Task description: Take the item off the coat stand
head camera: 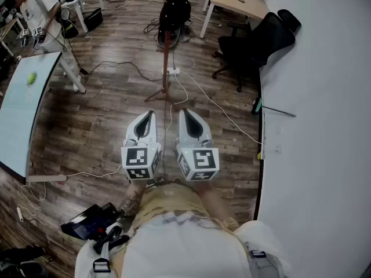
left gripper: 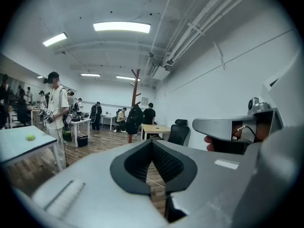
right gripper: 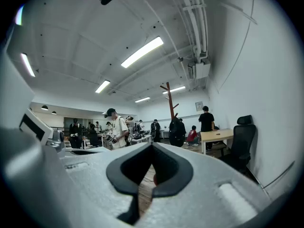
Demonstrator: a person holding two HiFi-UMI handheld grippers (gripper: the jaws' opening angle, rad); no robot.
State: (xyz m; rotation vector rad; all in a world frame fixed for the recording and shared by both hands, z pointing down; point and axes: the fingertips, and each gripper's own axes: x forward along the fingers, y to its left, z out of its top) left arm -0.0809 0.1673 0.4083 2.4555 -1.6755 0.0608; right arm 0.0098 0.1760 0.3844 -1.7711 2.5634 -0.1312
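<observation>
A black backpack (head camera: 174, 13) hangs on a reddish-brown wooden coat stand (head camera: 166, 57) a few steps ahead on the wood floor. I hold both grippers low and close to my body, side by side, pointing toward the stand. My left gripper (head camera: 151, 116) is shut with nothing between its jaws. Beside it my right gripper (head camera: 186, 113) is also shut and empty. The left gripper (left gripper: 152, 142) sees the stand (left gripper: 135, 87) and the backpack (left gripper: 134, 119) far off. In the right gripper view the gripper (right gripper: 152, 147) points at the stand (right gripper: 169, 101) and backpack (right gripper: 176, 129), well out of reach.
A black office chair (head camera: 255, 42) and a light desk (head camera: 237, 2) stand right of the stand by the white wall (head camera: 324, 97). Cables and a power strip (head camera: 173, 71) lie around its base. A pale table (head camera: 23, 114) with a green ball (head camera: 32, 78) is left. A person (head camera: 40, 10) stands far left.
</observation>
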